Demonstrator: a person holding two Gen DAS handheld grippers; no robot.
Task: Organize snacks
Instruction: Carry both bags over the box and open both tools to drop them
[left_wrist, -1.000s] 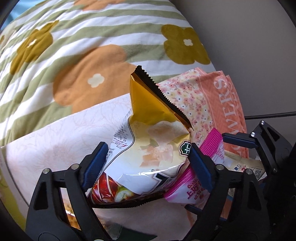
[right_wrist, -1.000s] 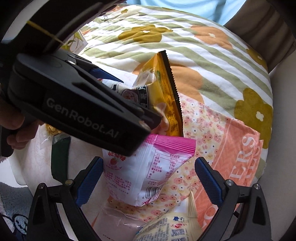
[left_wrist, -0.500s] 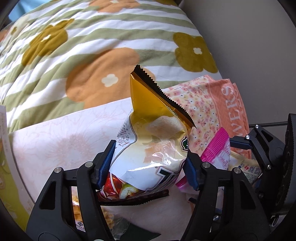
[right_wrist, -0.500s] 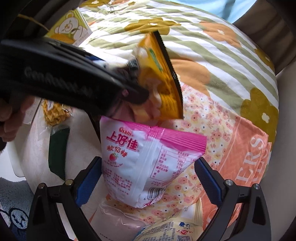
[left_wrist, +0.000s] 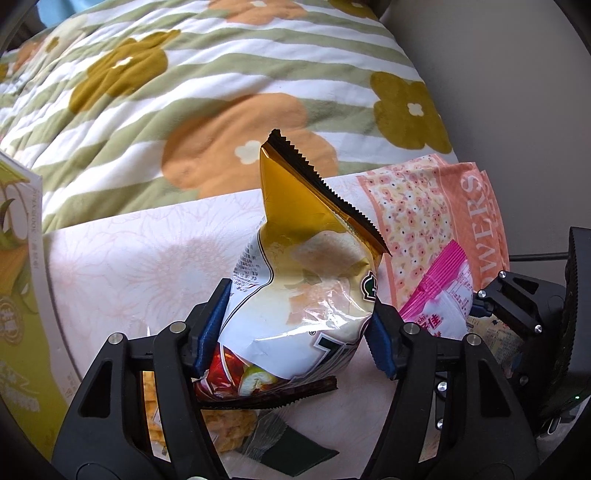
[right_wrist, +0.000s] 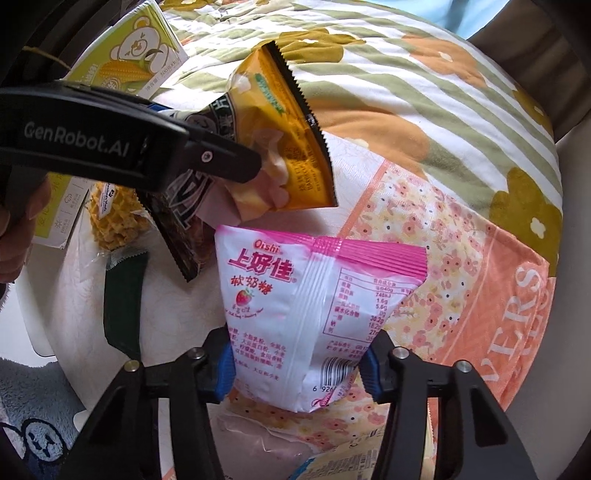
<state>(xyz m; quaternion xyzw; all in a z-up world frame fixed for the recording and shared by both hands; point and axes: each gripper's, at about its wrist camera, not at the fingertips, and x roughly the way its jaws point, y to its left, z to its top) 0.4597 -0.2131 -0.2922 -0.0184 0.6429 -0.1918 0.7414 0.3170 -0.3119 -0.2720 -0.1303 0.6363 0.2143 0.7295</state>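
My left gripper (left_wrist: 295, 325) is shut on a gold and white chip bag (left_wrist: 306, 280) and holds it above the white tray (left_wrist: 129, 266); the bag (right_wrist: 280, 147) also shows in the right wrist view under the left gripper's arm (right_wrist: 110, 144). My right gripper (right_wrist: 295, 363) is shut on a pink and white Oishi candy bag (right_wrist: 310, 314), held over the pink floral bag (right_wrist: 461, 277). The candy bag (left_wrist: 439, 299) sits to the right of the chip bag in the left wrist view.
A waffle snack pack with a dark green end (right_wrist: 114, 221) lies on the tray. A green corn box (right_wrist: 125, 59) stands at the left. A cream packet (right_wrist: 354, 461) lies near the front. A striped flower quilt (left_wrist: 184, 92) lies behind.
Both grippers have closed on their bags and lifted them. The left gripper with the chip bag has moved up and left, away from the candy bag.
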